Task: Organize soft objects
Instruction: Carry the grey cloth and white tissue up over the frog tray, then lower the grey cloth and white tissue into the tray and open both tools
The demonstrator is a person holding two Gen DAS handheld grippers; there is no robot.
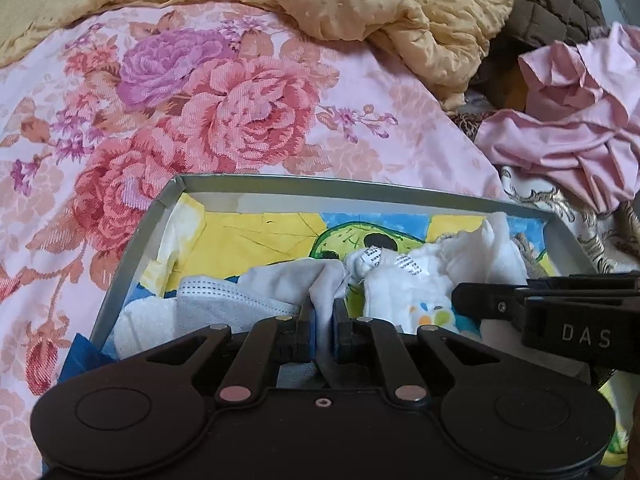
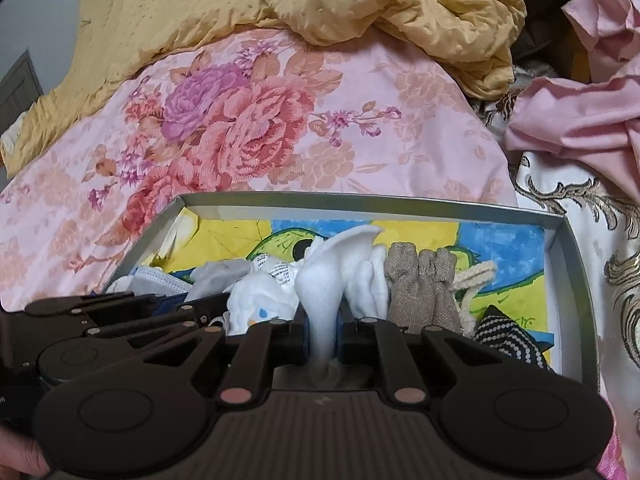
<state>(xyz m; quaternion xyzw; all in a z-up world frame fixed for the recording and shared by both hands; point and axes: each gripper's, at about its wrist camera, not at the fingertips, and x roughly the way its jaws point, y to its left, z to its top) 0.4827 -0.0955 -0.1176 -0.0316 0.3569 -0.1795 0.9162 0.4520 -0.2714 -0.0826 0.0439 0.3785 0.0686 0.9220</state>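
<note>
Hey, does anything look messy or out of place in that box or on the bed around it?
Inside the shallow grey cardboard box, the white cloths lie bunched rather than folded. Beyond it, a crumpled pink garment and a rumpled yellow quilted blanket are heaped on the bed.

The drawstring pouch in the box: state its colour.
The drawstring pouch is beige-brown woven burlap with a cream cord; the right wrist view shows it best.
</note>
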